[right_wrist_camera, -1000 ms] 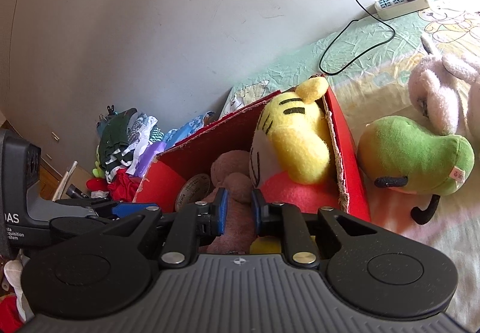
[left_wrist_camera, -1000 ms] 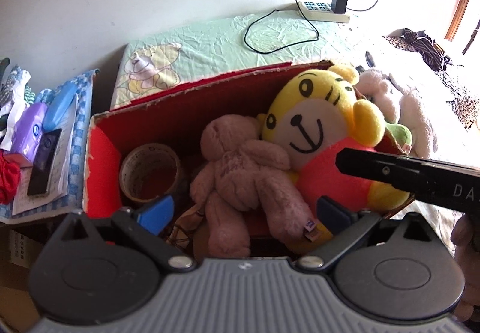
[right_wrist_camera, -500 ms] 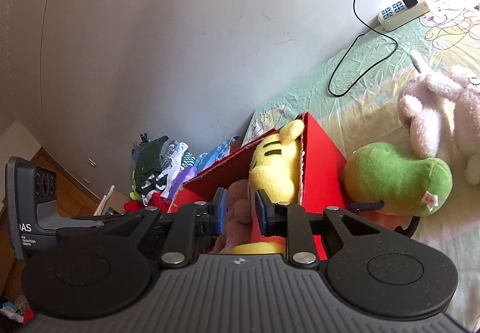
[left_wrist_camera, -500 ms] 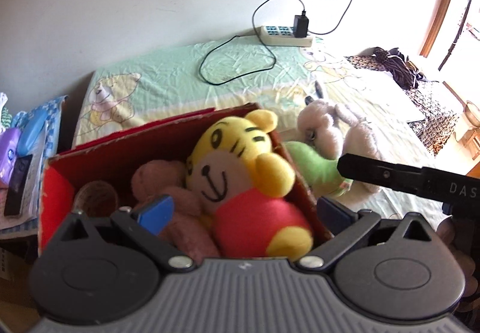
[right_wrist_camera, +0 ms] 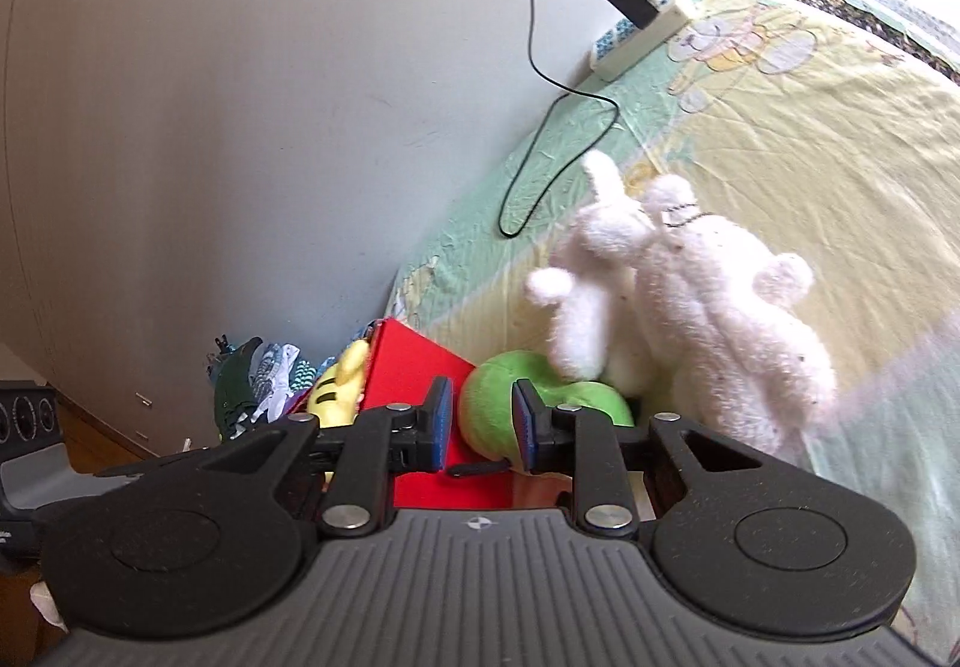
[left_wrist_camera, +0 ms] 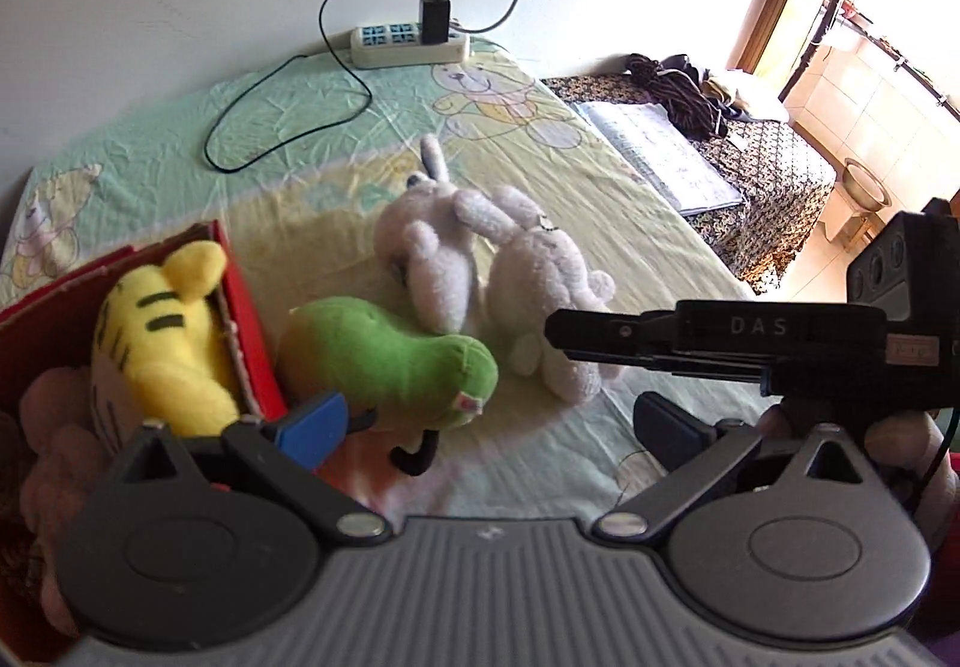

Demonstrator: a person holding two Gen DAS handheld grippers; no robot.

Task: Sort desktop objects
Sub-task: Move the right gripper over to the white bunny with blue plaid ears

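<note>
A green plush (left_wrist_camera: 390, 361) lies on the bedsheet against the right wall of the red box (left_wrist_camera: 246, 343). Behind it lies a white plush rabbit (left_wrist_camera: 480, 271). In the box sit a yellow tiger plush (left_wrist_camera: 162, 343) and a pink plush (left_wrist_camera: 48, 427). My left gripper (left_wrist_camera: 489, 427) hangs open and wide just above the green plush, holding nothing. My right gripper (right_wrist_camera: 483, 421) has its jaws slightly apart with nothing between the pads. It points at the green plush (right_wrist_camera: 540, 403), beside the red box (right_wrist_camera: 414, 367) and the white rabbit (right_wrist_camera: 690, 319). From the left wrist it shows as a black bar (left_wrist_camera: 720, 343).
A power strip (left_wrist_camera: 408, 45) with a plugged charger and a looping black cable (left_wrist_camera: 288, 120) lies at the far wall. A dark patterned surface with papers (left_wrist_camera: 690, 156) borders the bed on the right. Clothes (right_wrist_camera: 258, 385) are piled left of the box.
Both grippers have swung right, away from the box interior and toward the green plush and white rabbit. The right jaws have parted slightly from shut.
</note>
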